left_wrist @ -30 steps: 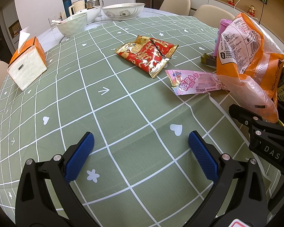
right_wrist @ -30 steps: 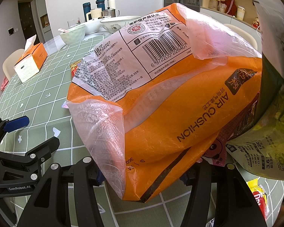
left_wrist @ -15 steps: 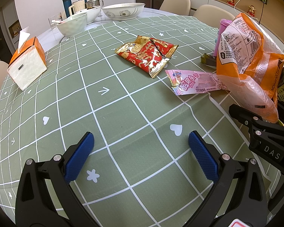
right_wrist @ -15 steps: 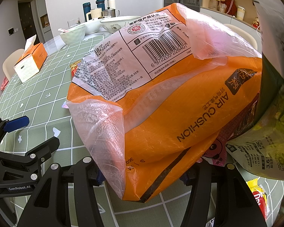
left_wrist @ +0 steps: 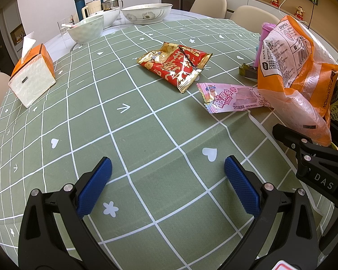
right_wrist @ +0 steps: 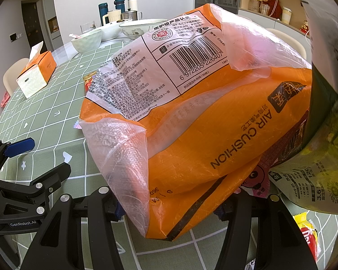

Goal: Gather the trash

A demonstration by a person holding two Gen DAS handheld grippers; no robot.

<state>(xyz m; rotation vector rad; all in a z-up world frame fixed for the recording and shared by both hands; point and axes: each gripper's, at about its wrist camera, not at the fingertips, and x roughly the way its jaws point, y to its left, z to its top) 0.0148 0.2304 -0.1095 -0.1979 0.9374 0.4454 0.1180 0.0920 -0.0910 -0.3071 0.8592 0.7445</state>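
Nothing has moved since the earlier frames: both grippers and every wrapper sit where they were. The left gripper (left_wrist: 167, 172) hovers low over the round table's green grid-patterned cloth (left_wrist: 83, 121) near its front edge, its blue textured pads (left_wrist: 94, 186) spread wide with nothing between them. A broad stretch of bare cloth lies ahead of it, up to the wrappers.

The right gripper (right_wrist: 166, 204) is at the table's right edge; the large crinkled orange-and-clear plastic bag (right_wrist: 202, 123) fills the space between its fingers and hides the pads, so I cannot tell whether it grips the bag or merely stands around it. The bag (printed with a barcode and "AIR CUSHION") bulges loosely and overlaps one end of the flat pink candy wrapper (left_wrist: 232, 97).

Three pieces of trash show clearly in the left view: the bag, the pink wrapper, and a glossy red-and-gold foil snack packet (left_wrist: 175, 64) lying flat toward the table's centre, apart from the pink one. A yellow-green printed pouch (right_wrist: 317, 175) crowds the bag at the right edge.

At the left edge stands one orange-and-white tissue box (left_wrist: 32, 76). At the far edge are three white ceramic bowls (left_wrist: 86, 28).
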